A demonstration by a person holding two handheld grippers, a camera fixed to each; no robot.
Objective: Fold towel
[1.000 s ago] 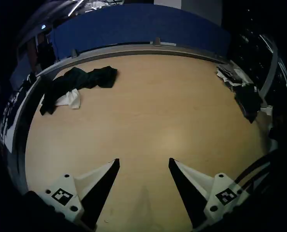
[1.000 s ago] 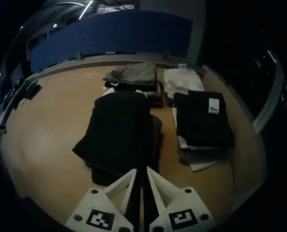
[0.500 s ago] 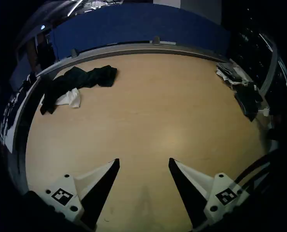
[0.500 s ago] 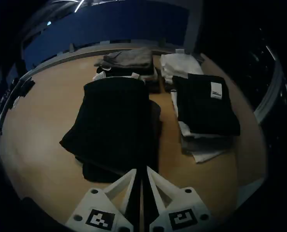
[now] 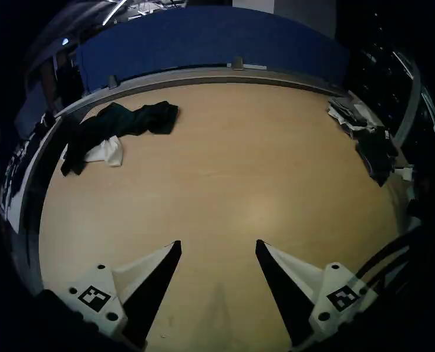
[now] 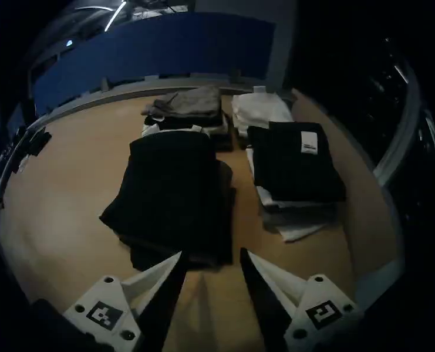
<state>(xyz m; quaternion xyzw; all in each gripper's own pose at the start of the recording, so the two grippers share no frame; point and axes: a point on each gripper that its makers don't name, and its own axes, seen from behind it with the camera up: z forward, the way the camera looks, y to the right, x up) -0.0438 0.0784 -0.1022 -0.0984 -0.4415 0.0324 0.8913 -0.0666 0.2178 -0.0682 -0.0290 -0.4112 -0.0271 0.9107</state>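
We note the right gripper (image 6: 212, 261) spread wide, holding nothing, with the folded black towel (image 6: 170, 193) lying just beyond its tips on the table (image 6: 64, 193). The left gripper (image 5: 217, 245) is also wide, above the table's near part.

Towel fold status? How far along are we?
Done, it seems: a black towel lies folded on the table beside neat stacks. In hand: nothing. The right gripper is open just short of that towel, and the left gripper is open over bare wood. Left: a crumpled dark cloth and a white cloth lie unfolded near the table's far edge, likely next.
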